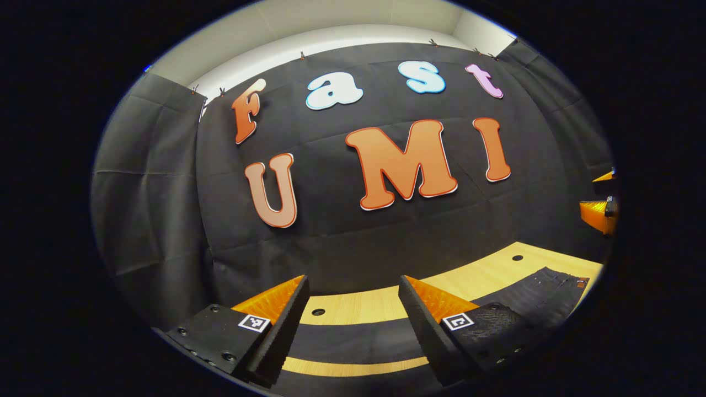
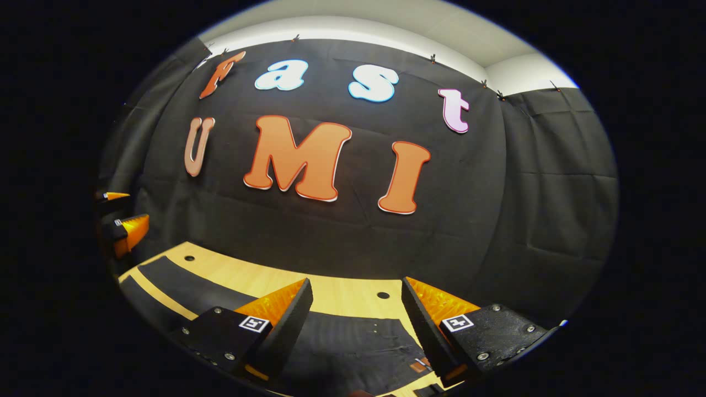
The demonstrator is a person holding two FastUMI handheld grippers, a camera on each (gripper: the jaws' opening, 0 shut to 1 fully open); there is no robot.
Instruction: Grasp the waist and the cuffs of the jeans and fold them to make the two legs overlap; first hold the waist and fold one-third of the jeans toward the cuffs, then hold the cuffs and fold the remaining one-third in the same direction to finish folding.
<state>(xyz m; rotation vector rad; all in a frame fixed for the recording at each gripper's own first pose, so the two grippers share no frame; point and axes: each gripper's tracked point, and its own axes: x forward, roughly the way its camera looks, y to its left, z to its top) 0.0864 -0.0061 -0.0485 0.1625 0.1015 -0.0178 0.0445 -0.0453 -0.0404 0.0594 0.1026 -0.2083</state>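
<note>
While the jeans [image 2: 353, 342] lie flat, both grippers [image 1: 353, 325] [image 2: 356, 322] above, fingers [image 1: 287, 320] apart

The jeans [image 2: 353, 342] run off the lower edge in both views; the table's [image 2: 265, 281] near side is cut off.

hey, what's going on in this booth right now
A person holds two grippers over dark jeans spread flat on a wooden table. The legs lie side by side, not yet overlapped. The left gripper hangs open above the legs, the right gripper open above the waist end. Neither touches the cloth, so folding hasn't begun.
</note>
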